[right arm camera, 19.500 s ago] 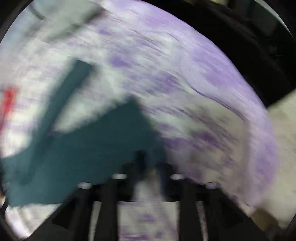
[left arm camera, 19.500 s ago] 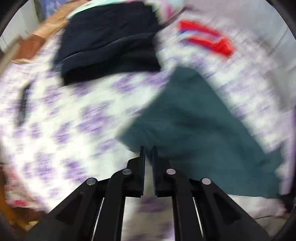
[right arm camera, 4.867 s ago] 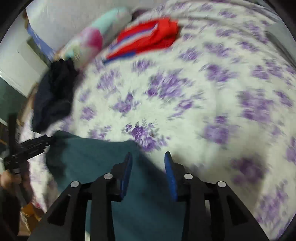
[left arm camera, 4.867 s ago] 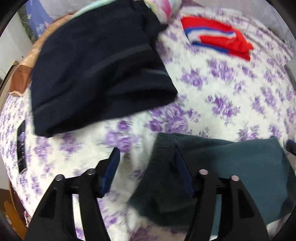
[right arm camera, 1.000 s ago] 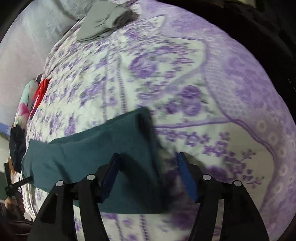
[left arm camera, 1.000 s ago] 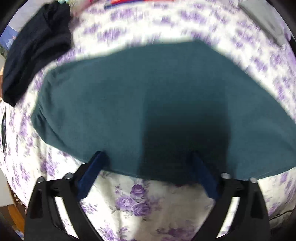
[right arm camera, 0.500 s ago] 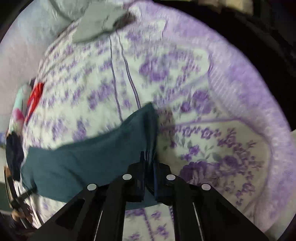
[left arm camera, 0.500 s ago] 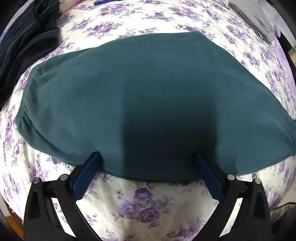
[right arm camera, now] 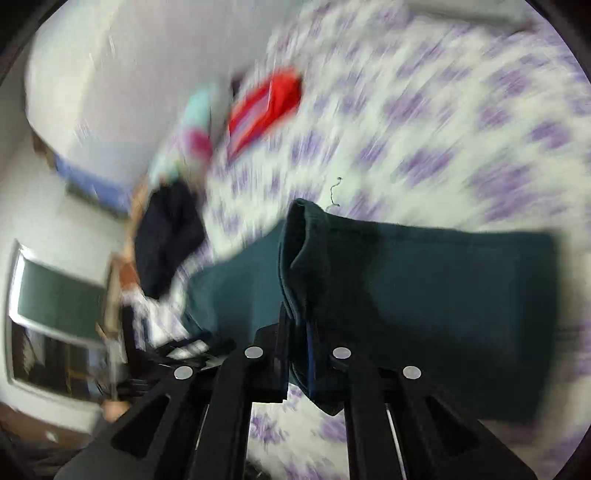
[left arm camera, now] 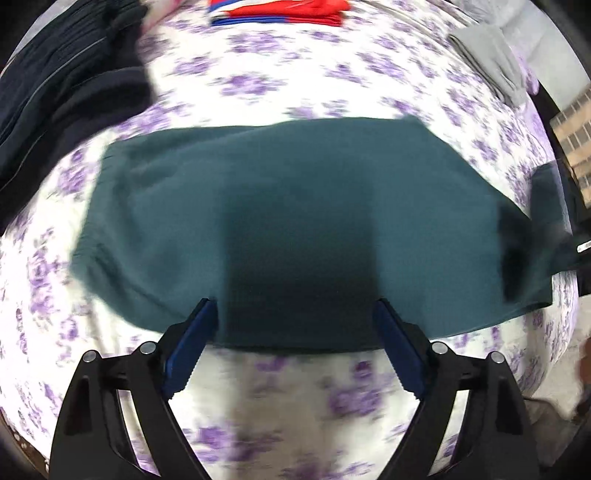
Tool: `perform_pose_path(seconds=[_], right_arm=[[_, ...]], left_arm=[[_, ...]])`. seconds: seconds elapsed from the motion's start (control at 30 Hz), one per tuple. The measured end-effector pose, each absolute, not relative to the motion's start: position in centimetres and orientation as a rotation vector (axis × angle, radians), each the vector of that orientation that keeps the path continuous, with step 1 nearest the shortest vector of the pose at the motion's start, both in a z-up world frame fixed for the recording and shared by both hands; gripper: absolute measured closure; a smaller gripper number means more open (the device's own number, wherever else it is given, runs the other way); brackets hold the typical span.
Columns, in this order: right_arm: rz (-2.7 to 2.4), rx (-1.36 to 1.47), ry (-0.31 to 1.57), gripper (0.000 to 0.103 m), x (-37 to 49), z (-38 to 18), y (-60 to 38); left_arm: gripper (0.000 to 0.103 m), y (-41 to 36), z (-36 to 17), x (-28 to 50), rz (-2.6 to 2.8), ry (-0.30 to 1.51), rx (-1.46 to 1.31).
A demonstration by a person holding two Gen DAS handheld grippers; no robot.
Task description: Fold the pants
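The dark teal pants (left arm camera: 280, 206) lie folded lengthwise on the purple-flowered bed sheet (left arm camera: 280, 81). My left gripper (left arm camera: 295, 332) is open wide, hovering just above the pants' near edge, holding nothing. My right gripper (right arm camera: 297, 328) is shut on the leg end of the teal pants (right arm camera: 406, 280) and holds that end lifted and doubled over the rest of the garment. In the left wrist view the lifted end (left arm camera: 543, 206) rises at the far right.
A pile of dark navy clothes (left arm camera: 62, 74) lies at the far left of the bed. A folded red, white and blue garment (left arm camera: 277, 11) and a grey garment (left arm camera: 491, 59) lie at the back. The right wrist view is blurred.
My right gripper has closed on the pants' leg end, lifted it and swung round toward the waistband. My left gripper has stayed open and drawn back slightly from the pants.
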State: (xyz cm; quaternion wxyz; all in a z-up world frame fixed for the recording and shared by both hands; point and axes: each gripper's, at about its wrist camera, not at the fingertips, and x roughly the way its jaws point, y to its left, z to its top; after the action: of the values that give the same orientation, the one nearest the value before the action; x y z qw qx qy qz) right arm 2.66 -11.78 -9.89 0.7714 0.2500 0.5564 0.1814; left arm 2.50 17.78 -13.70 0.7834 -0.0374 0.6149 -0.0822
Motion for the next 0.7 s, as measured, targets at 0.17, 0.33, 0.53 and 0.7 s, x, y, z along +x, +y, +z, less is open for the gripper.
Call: perform_pose_path(seconds=[0.17,0.33,0.53,0.7], right_arm=[[0.401,0.463,1.330,0.045,3.4,-14.4,-6.1],[0.414,0.537,1.226,0.046,3.0,-9.5,-10.7],[-0.072,0.466,1.137,0.046,0.5,-8.4,-23.4],[-0.100,0.501,1.157,0.046,-0.2,-10.8,-25.3]], left_arm=[[0.019,19.9,-13.6,1.5,-0.153,1.327,-0.093],[0.019,21.2,-13.0,1.5,-0.158,1.301,-0.119],[0.019,17.2,-11.8,2.3,-0.280,1.258,-0.081],[0.018,10.5,-11.4,3.1,-0.415,1.259,0.015]])
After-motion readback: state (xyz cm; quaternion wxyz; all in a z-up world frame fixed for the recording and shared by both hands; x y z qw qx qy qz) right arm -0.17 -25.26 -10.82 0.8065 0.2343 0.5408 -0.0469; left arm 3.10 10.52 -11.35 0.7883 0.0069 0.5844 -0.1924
